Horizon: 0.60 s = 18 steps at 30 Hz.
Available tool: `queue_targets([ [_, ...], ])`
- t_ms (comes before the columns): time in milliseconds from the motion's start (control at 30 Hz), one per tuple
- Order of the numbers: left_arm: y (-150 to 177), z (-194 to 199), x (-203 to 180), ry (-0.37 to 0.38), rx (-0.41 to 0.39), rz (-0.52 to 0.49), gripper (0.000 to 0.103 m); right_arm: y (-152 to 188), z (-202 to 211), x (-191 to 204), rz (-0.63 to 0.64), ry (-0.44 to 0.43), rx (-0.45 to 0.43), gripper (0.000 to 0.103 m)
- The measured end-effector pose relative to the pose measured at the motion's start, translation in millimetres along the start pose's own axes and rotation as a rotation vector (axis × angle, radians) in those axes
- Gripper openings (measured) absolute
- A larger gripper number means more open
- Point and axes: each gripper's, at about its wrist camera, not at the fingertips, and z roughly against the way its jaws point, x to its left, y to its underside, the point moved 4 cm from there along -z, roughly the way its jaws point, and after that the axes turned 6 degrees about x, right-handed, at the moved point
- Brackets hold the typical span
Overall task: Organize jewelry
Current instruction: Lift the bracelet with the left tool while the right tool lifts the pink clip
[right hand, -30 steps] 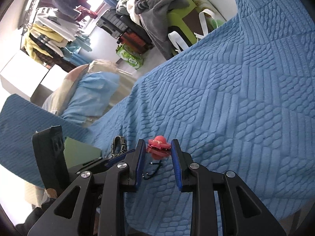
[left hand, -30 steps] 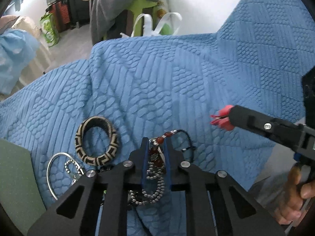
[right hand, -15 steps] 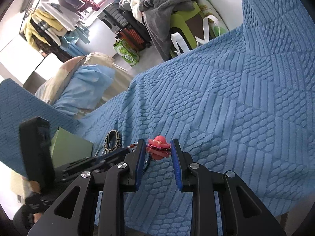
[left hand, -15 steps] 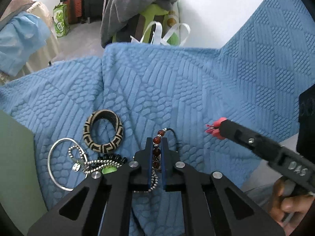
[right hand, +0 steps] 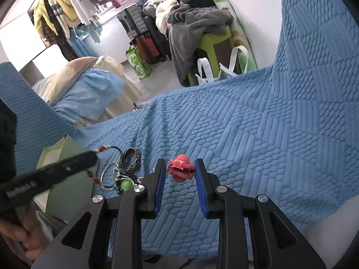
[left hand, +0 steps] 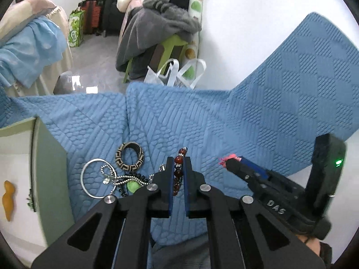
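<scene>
Blue quilted cover (left hand: 258, 121) over the whole surface, with loose jewelry on it. Two claws counted. Left claw (left hand: 178, 159) narrow, pinched on one red bead bracelet (left hand: 178, 160), lifted above the cover. Right claw (right hand: 180, 163) partly closed on one pink-red hair clip (right hand: 180, 167), also off the cover. On the cover, in one small heap: one woven patterned bangle (left hand: 129, 159), one thin silver bangle (left hand: 95, 180), tangled ball chains with one green stone (left hand: 131, 186); exact number of chains impossible to tell. One green box (right hand: 65, 154) just beside the heap, at the left; contents not visible.
</scene>
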Motion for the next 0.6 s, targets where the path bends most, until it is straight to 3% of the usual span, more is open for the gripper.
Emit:
queue_targets([
  [200, -9, 45, 1, 0.021, -0.022, -0.005, 0.007, 4, 13, 8, -0.019, 0.027, 0.013, 0.024],
  [600, -25, 142, 18, -0.075, -0.141, 0.012, 0.007, -30, 88, 68, 0.096, 0.045, -0.073, 0.024],
])
